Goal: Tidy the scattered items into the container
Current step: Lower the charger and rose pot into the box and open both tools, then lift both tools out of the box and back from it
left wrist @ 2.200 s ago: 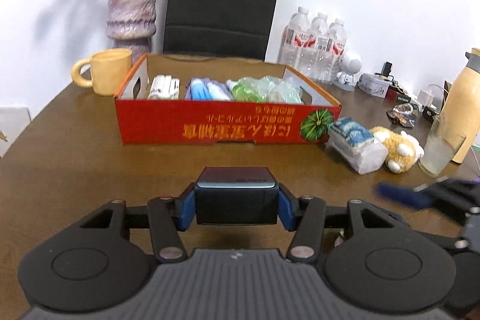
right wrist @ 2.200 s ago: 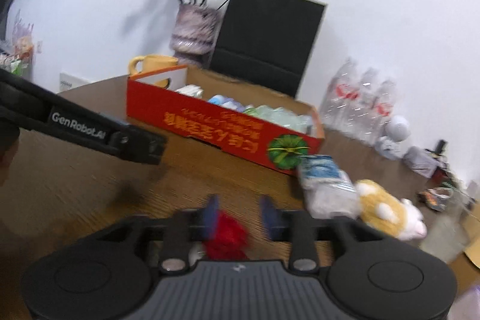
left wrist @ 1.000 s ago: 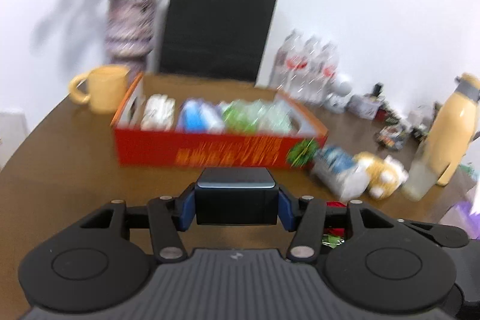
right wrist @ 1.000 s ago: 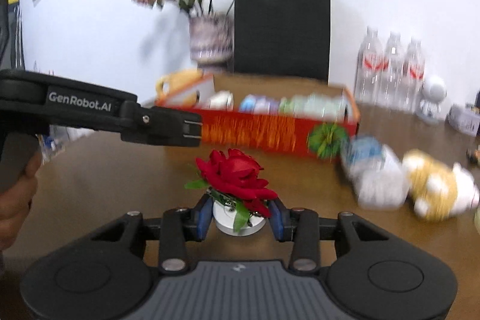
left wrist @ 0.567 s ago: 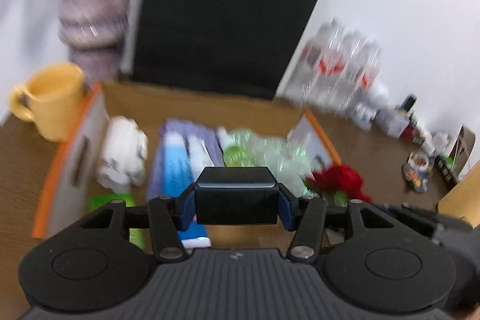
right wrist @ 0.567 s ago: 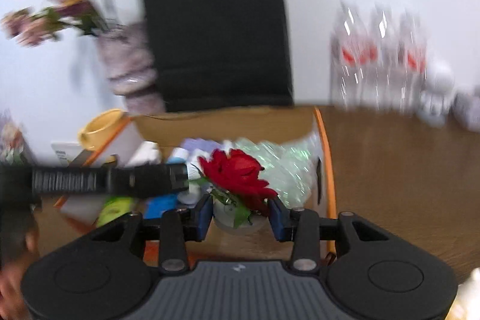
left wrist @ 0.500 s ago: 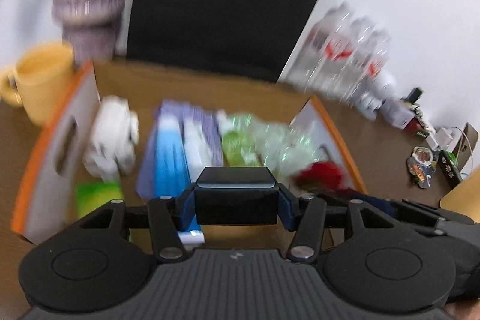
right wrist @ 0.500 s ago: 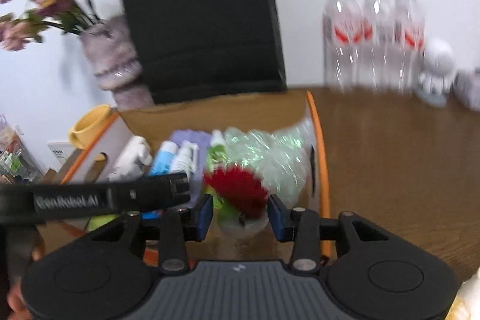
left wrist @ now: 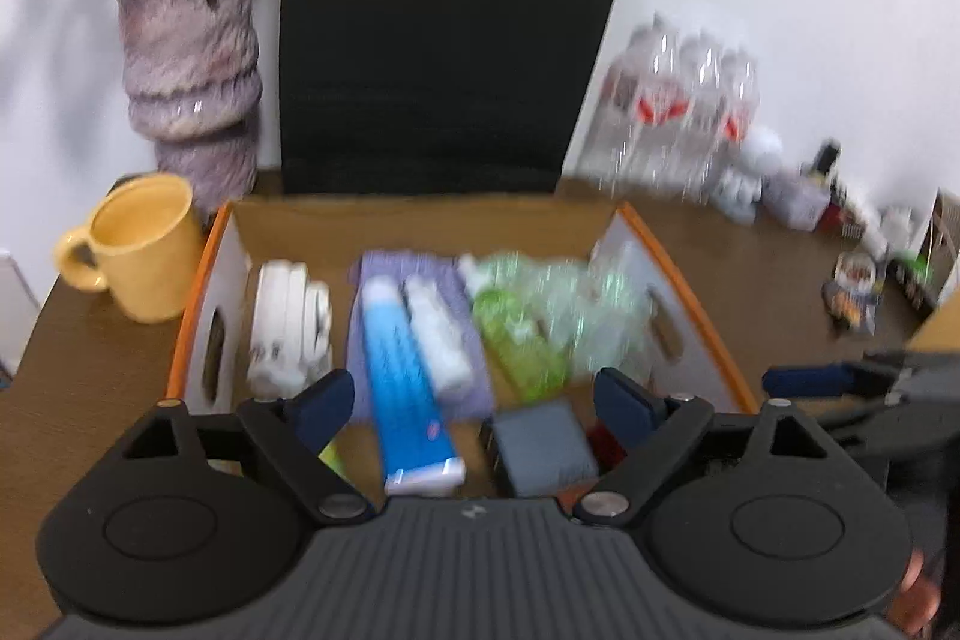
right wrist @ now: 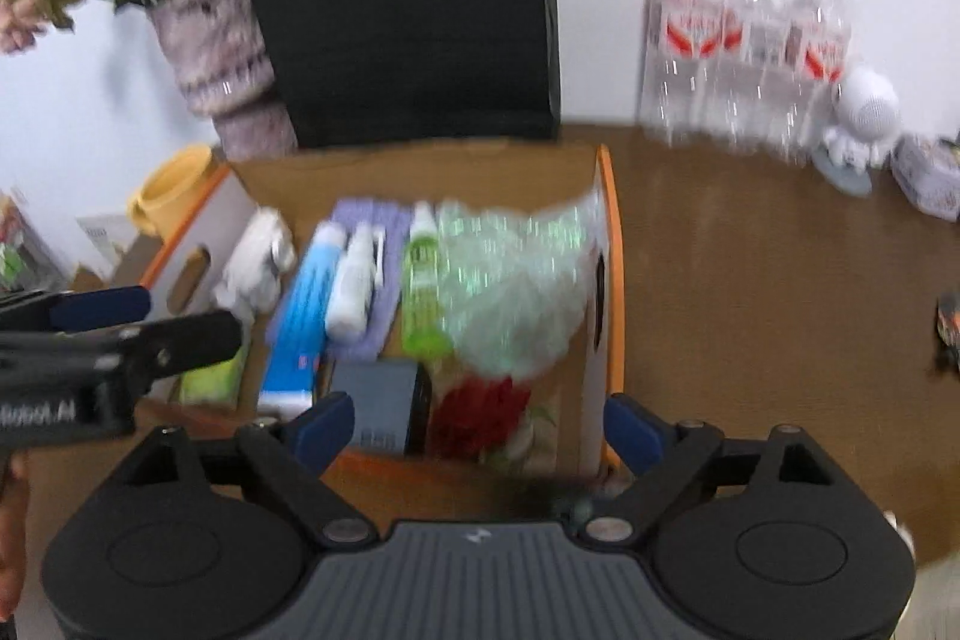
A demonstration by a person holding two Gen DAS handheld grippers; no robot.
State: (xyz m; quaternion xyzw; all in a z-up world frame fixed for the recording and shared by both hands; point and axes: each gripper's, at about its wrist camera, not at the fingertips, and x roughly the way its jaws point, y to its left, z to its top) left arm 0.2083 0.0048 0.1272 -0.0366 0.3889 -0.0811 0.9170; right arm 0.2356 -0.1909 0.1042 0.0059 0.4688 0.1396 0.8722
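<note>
While both hand-held grippers gape empty (jaws just opened), the box holds a grey block and rose.

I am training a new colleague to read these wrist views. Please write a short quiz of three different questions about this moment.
1. True or false: the left hand-held gripper is shut on the dark grey box.
2. Which lies right beside the dark grey box in the cardboard box? A. yellow mug B. red rose C. water bottles
3. Fill in: the right hand-held gripper has its jaws ____.

Key: 1 false; 2 B, the red rose; 3 open, having just opened.
</note>
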